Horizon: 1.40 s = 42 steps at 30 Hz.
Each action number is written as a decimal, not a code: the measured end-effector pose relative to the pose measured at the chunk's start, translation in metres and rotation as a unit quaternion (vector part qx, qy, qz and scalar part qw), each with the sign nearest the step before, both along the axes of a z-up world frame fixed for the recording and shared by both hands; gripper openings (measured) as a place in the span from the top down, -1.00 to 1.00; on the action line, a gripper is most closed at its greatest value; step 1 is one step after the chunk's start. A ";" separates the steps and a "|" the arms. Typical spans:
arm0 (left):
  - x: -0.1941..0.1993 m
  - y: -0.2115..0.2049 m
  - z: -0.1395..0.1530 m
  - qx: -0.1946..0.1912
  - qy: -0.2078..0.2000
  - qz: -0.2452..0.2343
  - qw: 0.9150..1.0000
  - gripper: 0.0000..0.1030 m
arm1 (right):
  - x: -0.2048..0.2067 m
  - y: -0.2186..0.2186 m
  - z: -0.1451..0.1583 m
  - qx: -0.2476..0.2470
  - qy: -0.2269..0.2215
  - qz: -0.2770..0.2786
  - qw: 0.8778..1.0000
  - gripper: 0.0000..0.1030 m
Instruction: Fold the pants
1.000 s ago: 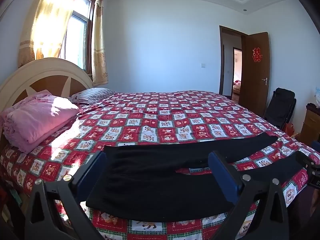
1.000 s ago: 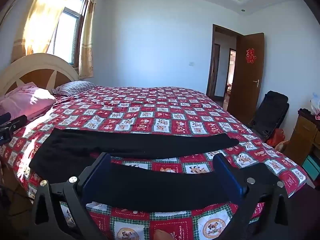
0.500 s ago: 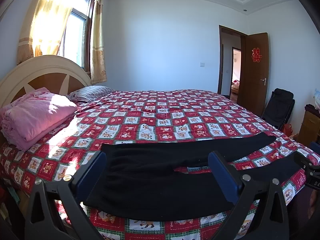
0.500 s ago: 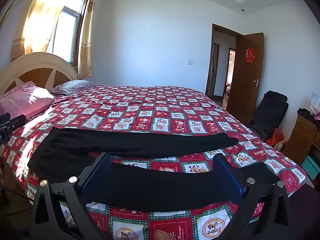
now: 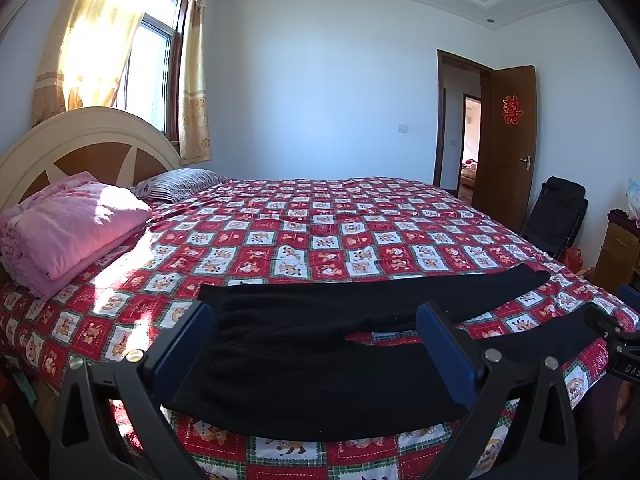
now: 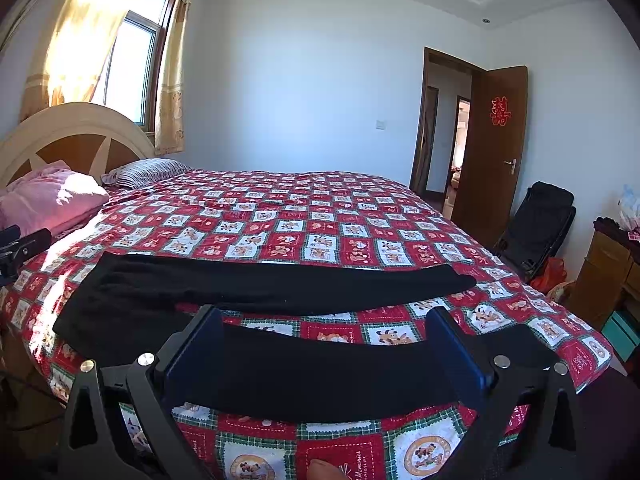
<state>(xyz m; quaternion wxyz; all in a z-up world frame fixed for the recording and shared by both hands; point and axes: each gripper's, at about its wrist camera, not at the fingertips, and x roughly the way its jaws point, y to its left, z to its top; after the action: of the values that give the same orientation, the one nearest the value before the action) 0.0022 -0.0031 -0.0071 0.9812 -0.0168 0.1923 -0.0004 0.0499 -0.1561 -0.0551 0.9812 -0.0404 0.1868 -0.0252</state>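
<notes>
Black pants [image 5: 304, 344] laid flat on bed [image 5: 320, 240], unfolded; both jaws spread, nothing held. Near leg to be gripped next.

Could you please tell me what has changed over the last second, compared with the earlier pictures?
Both open grippers, left and right, have risen slightly, so the bed sits lower in each view. Nothing was grasped or released. The black pants stay spread flat on the patterned bedspread, legs apart.
</notes>
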 end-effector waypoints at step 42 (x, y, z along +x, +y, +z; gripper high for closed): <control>0.014 0.002 -0.015 0.000 0.012 -0.002 1.000 -1.00 | 0.011 0.004 -0.020 -0.013 0.015 -0.013 1.000 -0.98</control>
<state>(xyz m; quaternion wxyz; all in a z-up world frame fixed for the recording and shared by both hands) 0.0157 -0.0011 -0.0223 0.9788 -0.0159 0.2042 -0.0022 0.0607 -0.1519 -0.0747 0.9773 -0.0512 0.2015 -0.0400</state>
